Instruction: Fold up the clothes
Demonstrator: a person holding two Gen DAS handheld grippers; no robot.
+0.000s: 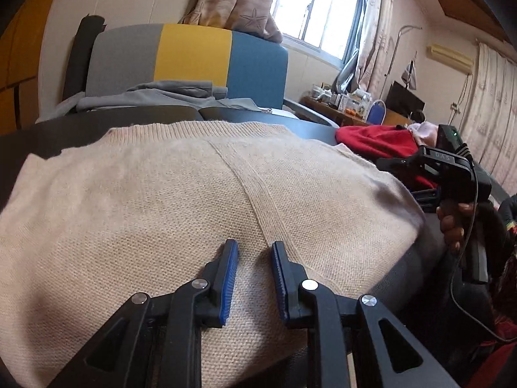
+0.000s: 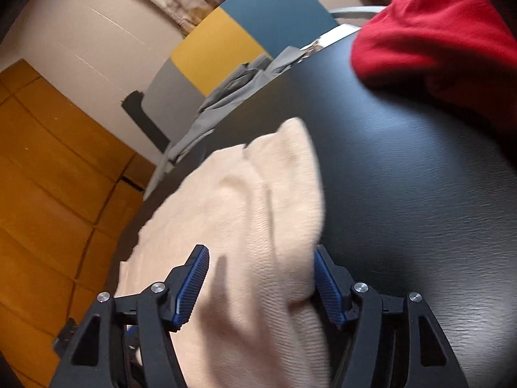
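Roughly midway, by the look of it — the beige sweater (image 1: 181, 194) lies on the black tabletop (image 2: 404, 177) partly folded, with a sleeve laid diagonally across its body, yet not as a compact packet. It covers the near part of the tabletop, its ribbed hem toward the far edge. The left gripper (image 1: 254, 278) hovers low over the knit, jaws parted a little with bare fabric between them and nothing pinched. The right gripper (image 2: 261, 281) stands wide open at the sweater's right side; a raised fold of cloth lies between its fingers (image 2: 194, 278), touching at most the right-hand one, so I judge it is not gripped. What remains, I think, is bringing that side over and then halving the body. A red garment (image 2: 446, 32) waits toward the far right corner, unfolded, and grey clothes (image 1: 155, 97) lie heaped past the far edge against a striped chair (image 1: 194, 58) — whether those are finished I cannot tell.
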